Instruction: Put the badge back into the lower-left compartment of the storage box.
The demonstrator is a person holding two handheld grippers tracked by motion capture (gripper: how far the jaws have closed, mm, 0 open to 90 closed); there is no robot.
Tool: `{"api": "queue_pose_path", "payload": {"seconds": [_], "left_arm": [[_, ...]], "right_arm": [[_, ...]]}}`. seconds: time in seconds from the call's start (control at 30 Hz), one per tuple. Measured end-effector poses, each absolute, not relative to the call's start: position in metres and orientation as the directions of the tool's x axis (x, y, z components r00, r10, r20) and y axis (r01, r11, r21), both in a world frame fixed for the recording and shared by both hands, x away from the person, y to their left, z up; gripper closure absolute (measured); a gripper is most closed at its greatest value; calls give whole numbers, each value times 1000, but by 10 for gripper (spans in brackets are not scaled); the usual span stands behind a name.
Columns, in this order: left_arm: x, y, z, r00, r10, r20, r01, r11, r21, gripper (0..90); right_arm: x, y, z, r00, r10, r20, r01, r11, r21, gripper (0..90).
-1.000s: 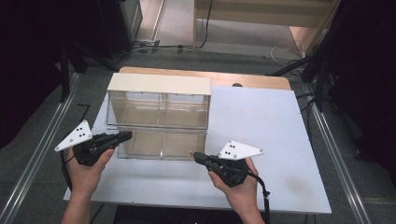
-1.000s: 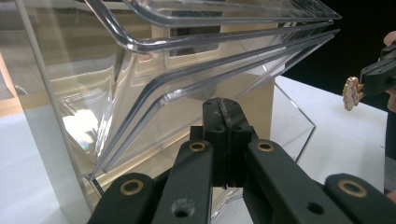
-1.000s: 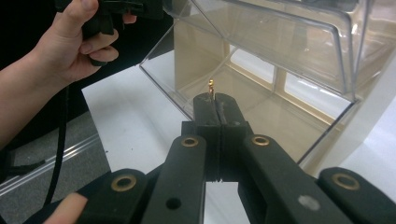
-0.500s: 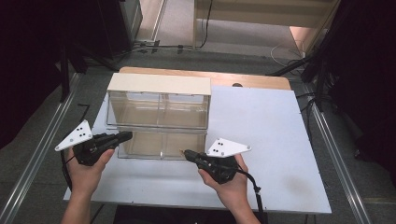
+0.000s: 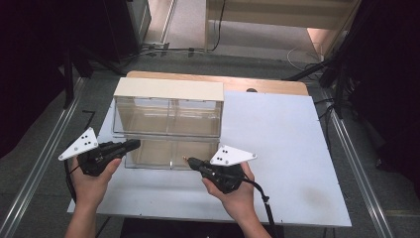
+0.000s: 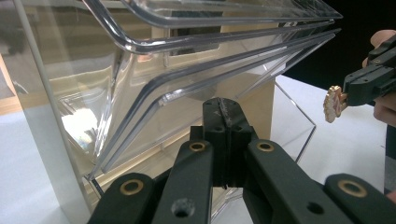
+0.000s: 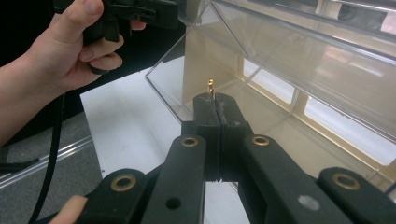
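Note:
A clear drawer cabinet [image 5: 168,89] with a beige top stands on the white board. Its lower drawer [image 5: 171,153] is pulled out toward me. My left gripper [image 5: 133,144] is shut, its tips against the drawer's left front corner; in the left gripper view the closed jaws [image 6: 222,105] sit right before the clear wall [image 6: 140,116]. My right gripper [image 5: 190,161] is shut on a small gold piece [image 6: 334,103] at the drawer's front right edge. In the right gripper view the gold piece [image 7: 211,86] pokes up from the jaws, over the open drawer [image 7: 266,116].
The white board [image 5: 277,144] has bare room to the right of the cabinet. A wooden strip [image 5: 267,85] runs behind it. Metal rails [image 5: 356,163] flank the table, with cables [image 5: 307,54] on the floor beyond. The upper drawers [image 5: 168,116] are pushed in.
My right gripper has moved left with the gold piece, up to the front of the open drawer. The left gripper has stayed put.

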State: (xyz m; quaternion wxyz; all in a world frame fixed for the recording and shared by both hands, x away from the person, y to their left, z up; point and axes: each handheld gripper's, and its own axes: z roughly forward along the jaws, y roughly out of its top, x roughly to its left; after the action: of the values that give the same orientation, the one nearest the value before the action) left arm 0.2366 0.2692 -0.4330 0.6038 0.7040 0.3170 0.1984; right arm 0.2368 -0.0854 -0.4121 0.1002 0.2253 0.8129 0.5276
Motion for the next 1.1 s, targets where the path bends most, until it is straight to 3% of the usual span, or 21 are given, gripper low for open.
{"api": "queue_pose_path", "payload": {"seconds": [1.1], "left_arm": [[237, 269, -432, 726, 679, -106, 208, -69, 976, 900]], "right_arm": [[251, -46, -436, -886, 459, 73, 262, 363, 894, 868]]}}
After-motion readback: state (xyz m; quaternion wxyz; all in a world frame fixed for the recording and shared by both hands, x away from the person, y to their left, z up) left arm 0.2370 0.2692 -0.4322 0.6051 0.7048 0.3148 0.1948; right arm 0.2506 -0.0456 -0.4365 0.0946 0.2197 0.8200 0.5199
